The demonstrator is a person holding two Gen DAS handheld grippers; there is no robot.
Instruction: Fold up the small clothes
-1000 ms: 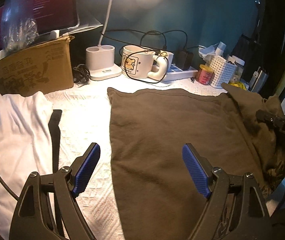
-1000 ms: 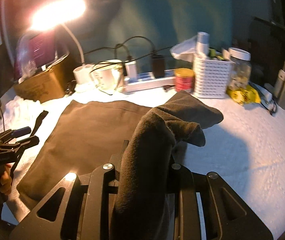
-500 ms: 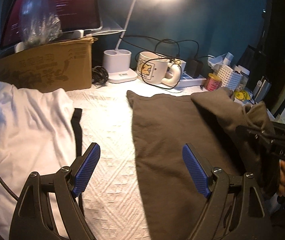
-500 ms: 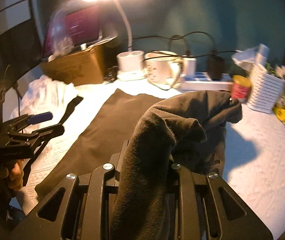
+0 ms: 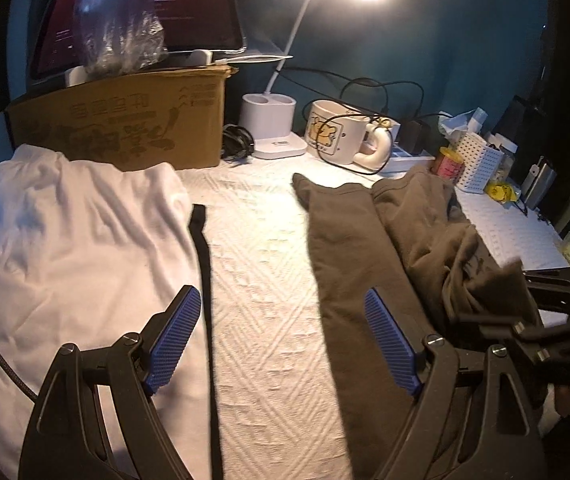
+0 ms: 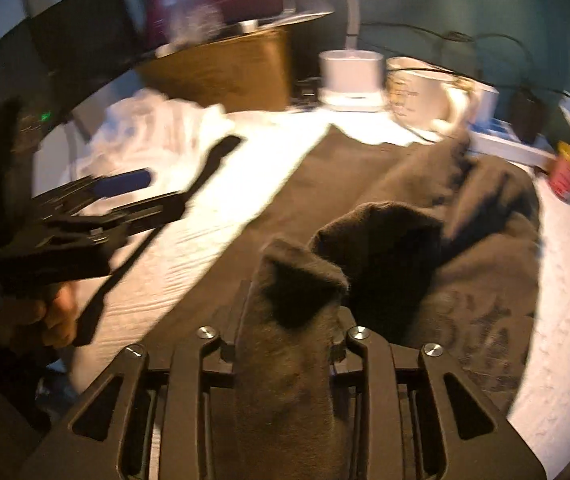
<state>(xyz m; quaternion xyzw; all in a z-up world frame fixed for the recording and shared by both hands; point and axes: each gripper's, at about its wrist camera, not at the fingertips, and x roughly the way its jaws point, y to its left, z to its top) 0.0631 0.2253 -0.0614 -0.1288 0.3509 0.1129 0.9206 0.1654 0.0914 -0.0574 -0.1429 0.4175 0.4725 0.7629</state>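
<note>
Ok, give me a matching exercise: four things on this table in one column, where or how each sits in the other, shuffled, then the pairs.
Things:
1. brown garment
2. white garment
3. mug
4. left gripper

States:
A. open, nothing between its pads
B. one edge folded over, a bunch of it between the opening jaws of the right gripper
C. lying in front of the cardboard box
D. standing beside the white lamp base, a black cable looped over it

Pairs: 1-B, 2-C, 3-D, 4-A
</note>
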